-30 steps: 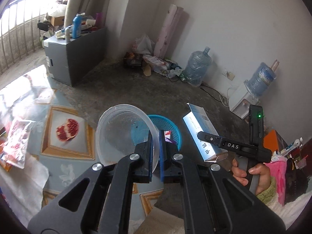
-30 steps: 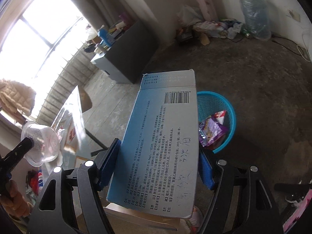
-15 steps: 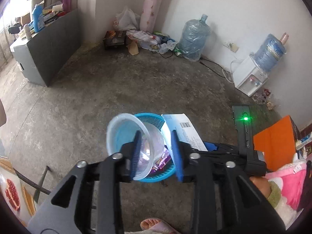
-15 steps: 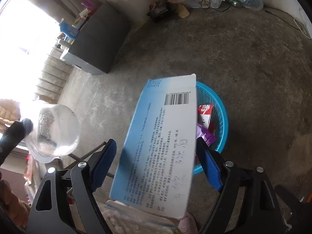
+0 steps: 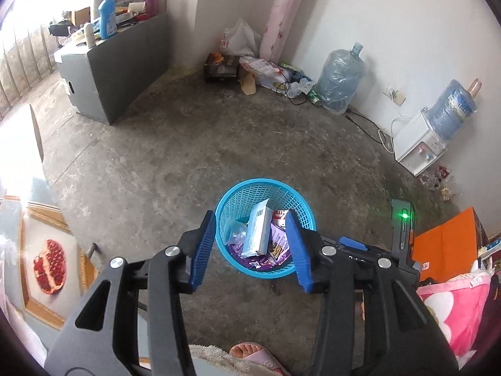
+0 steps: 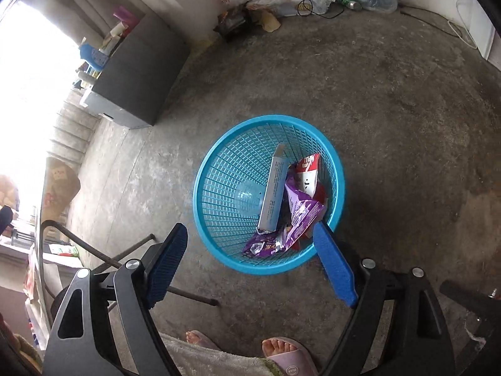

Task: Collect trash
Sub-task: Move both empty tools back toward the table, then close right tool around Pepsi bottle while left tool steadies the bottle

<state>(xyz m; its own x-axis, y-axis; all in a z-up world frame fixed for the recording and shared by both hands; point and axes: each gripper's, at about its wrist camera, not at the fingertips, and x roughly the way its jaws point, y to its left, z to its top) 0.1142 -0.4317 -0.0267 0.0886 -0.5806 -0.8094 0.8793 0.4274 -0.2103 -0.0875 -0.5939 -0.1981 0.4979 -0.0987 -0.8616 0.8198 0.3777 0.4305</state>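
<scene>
Both grippers hang spread and empty above the blue basket [image 6: 332, 169]; left gripper [image 5: 250, 244] has just been opening. The box [image 6: 272, 194] lies inside, long axis twelve-to-six, beside the clear cup [image 6: 247, 200]; right gripper [image 6: 250, 263] nearer.

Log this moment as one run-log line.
left gripper: open, jaws just opened, empty | right gripper: open, empty | box, clear cup: in blue basket with wrappers
</scene>
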